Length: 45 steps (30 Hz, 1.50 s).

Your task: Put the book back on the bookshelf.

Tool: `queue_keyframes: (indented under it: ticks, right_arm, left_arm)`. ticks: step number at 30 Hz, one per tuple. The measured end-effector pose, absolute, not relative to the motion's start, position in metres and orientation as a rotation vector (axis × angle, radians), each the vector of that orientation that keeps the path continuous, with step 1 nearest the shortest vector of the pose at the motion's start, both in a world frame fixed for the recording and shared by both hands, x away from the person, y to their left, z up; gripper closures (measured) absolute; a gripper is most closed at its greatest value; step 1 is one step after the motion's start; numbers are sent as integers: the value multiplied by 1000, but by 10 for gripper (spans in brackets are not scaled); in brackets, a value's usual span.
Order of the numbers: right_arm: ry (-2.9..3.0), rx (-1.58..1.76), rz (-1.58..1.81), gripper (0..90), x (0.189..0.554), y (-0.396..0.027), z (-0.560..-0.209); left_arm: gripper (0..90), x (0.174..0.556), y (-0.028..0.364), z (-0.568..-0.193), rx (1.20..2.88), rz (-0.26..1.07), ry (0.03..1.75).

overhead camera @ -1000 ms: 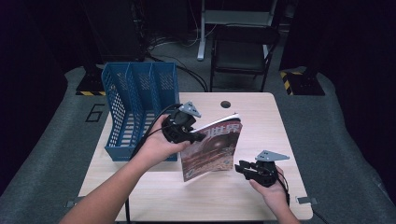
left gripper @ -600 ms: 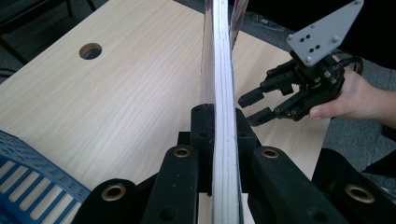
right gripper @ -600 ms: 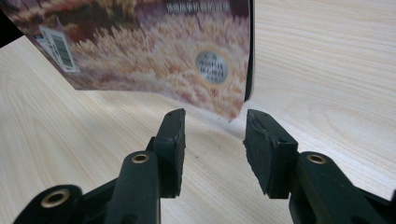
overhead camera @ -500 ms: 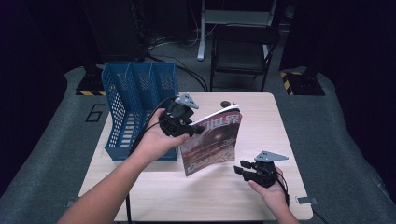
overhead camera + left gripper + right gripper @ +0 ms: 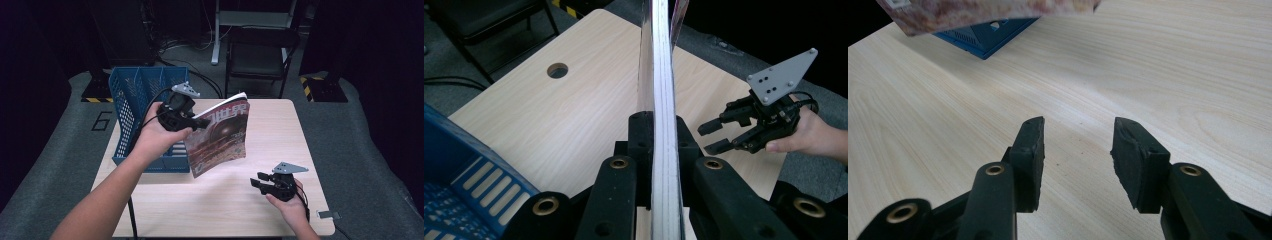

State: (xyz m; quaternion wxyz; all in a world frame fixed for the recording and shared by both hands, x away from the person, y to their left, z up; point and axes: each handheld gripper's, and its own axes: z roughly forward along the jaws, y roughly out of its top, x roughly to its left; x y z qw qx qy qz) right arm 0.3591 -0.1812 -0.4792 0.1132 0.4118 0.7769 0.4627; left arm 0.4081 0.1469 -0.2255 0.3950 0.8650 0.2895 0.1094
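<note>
Left gripper (image 5: 192, 122) has lifted magazine (image 5: 222, 134) higher.

On the table (image 5: 300, 150), the file rack (image 5: 142, 100) stands at the left edge, toward the far side. Just right of the rack, the magazine (image 5: 220, 135) hangs above the table's middle, held on edge at its left side by the left tool (image 5: 192, 122), which sits between the rack and the magazine. The right tool (image 5: 260, 182) rests low over the table's near right part, well apart from the magazine and in front of it, with bare table between its jaws. A round hole (image 5: 557, 70) lies in the table behind the magazine. A chair (image 5: 260, 55) stands on the floor beyond the table's far edge.
</note>
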Motion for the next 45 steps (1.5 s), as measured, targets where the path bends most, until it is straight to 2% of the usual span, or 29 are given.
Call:
queue_keyframes:
  ticks: [28,45]
  right_arm:
    - [2282,1213,1347,549,358,-182,-480]
    - [2286,1214,1344,548,358,-181,-480]
  left_arm:
    - [844,415,192,-196,2131,332,858]
    - [844,414,236,-177,2107,381,942]
